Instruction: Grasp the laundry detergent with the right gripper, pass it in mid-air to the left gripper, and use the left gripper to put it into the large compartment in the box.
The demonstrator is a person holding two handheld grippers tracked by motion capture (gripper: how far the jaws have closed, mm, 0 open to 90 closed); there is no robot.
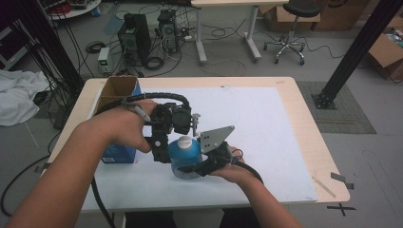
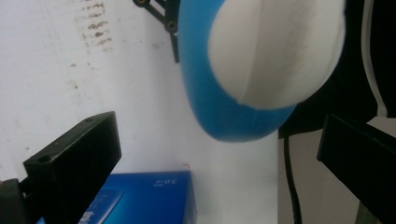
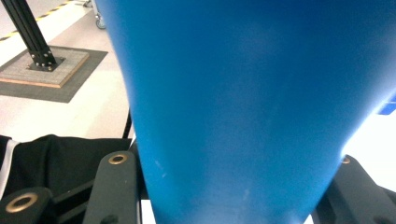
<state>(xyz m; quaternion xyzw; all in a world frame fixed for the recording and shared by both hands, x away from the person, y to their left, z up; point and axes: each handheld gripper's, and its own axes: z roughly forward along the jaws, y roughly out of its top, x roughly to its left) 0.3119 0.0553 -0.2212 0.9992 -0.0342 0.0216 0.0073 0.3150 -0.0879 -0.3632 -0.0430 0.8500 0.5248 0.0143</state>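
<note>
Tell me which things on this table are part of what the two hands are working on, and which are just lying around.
In use:
- round blue plastic bottle with white cap
- right tongs, shut on its body
- left tongs, open beside the cap

Lying about:
- open cardboard box
- flat blue carton
- white table sheet

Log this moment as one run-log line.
right gripper: shut on blue bottle | left gripper: open, fingers flank white cap | blue box: left
</note>
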